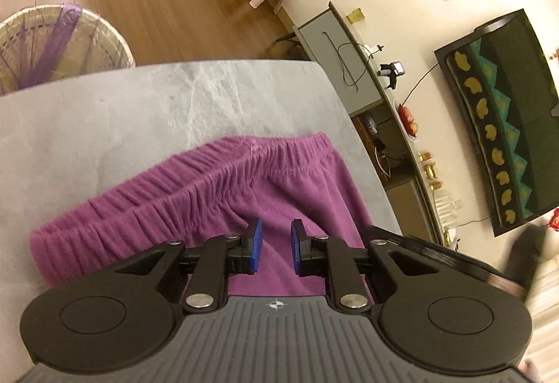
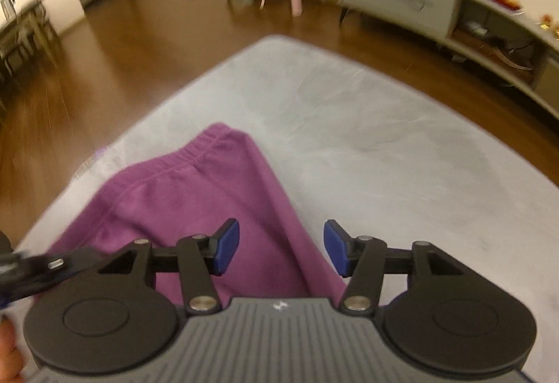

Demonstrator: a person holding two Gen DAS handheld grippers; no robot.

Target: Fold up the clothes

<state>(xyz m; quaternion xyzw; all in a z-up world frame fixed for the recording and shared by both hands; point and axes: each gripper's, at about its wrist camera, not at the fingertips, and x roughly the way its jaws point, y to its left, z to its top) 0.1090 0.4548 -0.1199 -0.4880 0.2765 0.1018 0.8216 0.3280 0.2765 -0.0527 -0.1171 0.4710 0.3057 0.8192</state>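
We hold tongs in each hand over a grey desk (image 1: 104, 124) on which purple trousers (image 1: 216, 180) lie. The trousers are our landmark.

In the left wrist view, the left tongs (image 1: 276, 248) hover above the trousers, just short of their gathered waistband (image 1: 195, 184). Their blue pads (image 1: 255, 250) stand a narrow gap apart with nothing pinched between them; the cloth lies flat below. The waistband runs across the view ahead of the tongs, and beyond it the desk is bare. Past the desk's far left corner stands a woven basket (image 1: 63, 44) with a purple strip of fabric in it.

In the right wrist view, blurred, the right tongs (image 2: 281, 248) stand wide apart and grip nothing. The trousers (image 2: 181, 201) lie under and ahead of the left pad (image 2: 227, 245), while the right pad hangs over the cloth's right edge, where it meets the bare desk (image 2: 384, 145). A dark part of the other tool shows at the trousers' near left.
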